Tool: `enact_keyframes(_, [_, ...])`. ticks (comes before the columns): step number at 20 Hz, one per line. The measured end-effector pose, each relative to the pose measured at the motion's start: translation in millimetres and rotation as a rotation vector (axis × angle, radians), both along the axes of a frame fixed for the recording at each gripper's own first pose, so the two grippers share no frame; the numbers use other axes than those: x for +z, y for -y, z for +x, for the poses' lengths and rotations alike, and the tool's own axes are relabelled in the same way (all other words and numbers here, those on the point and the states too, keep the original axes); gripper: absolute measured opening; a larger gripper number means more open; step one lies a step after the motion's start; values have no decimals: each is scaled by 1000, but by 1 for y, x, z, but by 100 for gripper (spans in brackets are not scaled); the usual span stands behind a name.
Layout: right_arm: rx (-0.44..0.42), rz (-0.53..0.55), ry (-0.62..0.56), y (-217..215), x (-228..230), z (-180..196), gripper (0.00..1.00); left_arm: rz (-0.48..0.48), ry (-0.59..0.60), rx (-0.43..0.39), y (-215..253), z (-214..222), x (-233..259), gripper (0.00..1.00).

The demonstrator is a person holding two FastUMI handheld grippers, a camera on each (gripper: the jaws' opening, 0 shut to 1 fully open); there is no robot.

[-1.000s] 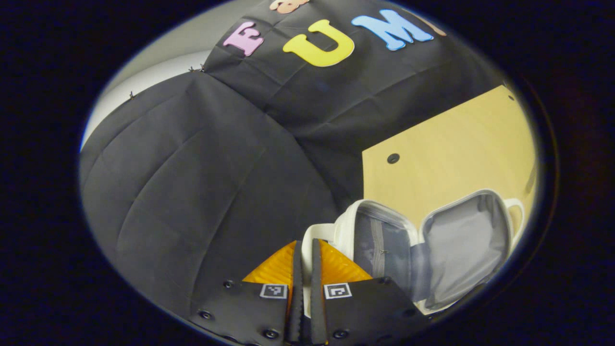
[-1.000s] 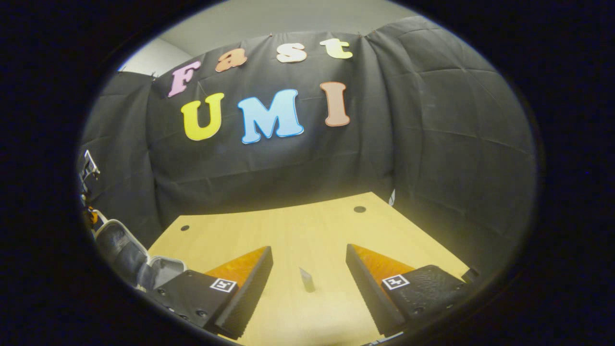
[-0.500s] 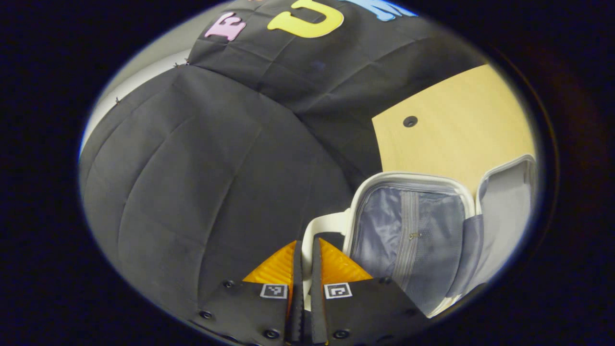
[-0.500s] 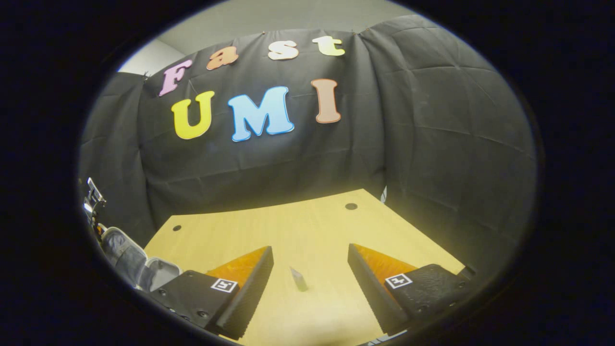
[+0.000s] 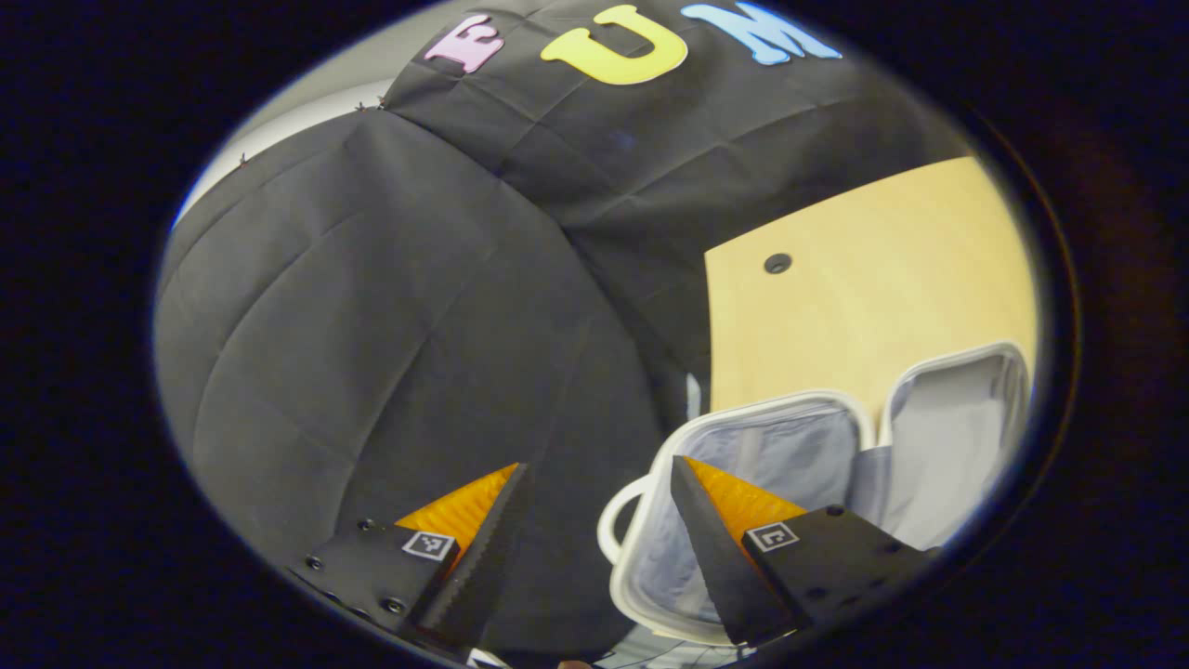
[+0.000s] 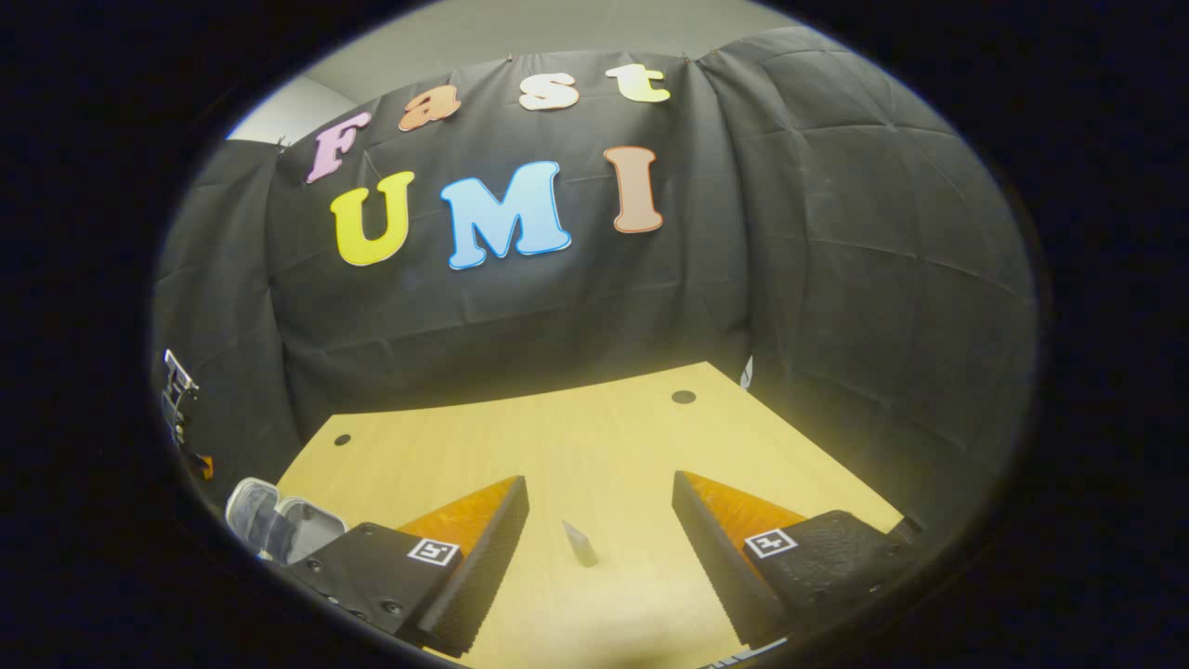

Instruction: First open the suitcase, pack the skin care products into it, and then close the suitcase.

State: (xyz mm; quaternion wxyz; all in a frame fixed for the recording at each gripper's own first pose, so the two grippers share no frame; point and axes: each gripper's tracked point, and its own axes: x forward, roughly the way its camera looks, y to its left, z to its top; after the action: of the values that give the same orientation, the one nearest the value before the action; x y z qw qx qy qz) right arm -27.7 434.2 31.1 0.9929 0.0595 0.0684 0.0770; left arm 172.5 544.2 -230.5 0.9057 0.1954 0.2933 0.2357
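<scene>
Suitcase (image 5: pixel 771 446) open flat on table (image 5: pixel 864 279), halves side-by-side.

I see the suitcase (image 5: pixel 790 446) lying wide open on the tabletop (image 5: pixel 873 279), white-rimmed, both halves lined in grey fabric, a white handle loop on its near half. From my right gripper view, the skin care product (image 6: pixel 581 544), a small slim grey tube, stands tilted on the tabletop, well apart from the suitcase (image 6: pixel 279 520), off to its right.

suitcase (image 5: pixel 864 446) cut off at the edge (right half).
</scene>
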Motion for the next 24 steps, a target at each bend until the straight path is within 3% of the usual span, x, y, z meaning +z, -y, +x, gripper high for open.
enact_keyframes(2, [6,-6,0,0,1,0,95,-142,47,-98,63,11,-4,98])
enact_keyframes(5, [15,-6,-5,1,0,-1,95,-348,107,-339,195,32,1,98])
enact_keyframes(12, [2,-14,-27,15,-9,-14,95,-675,22,-685,410,14,-40,98])
enact_keyframes(17, [-53,-5,-47,41,-16,-26,95,-664,-70,-909,511,-5,-72,99])
enact_keyframes(18, [-69,0,-53,47,-18,-28,95,-648,-86,-937,525,0,-77,95])
enact_keyframes(19, [-83,7,-59,53,-20,-31,95,-638,-98,-956,535,4,-81,99])
enact_keyframes(20, [-94,18,-65,58,-23,-34,95,-638,-103,-968,547,11,-85,95])
enact_keyframes(24, [-148,39,-97,75,-37,-45,95,-644,-166,-1008,575,30,-115,98])
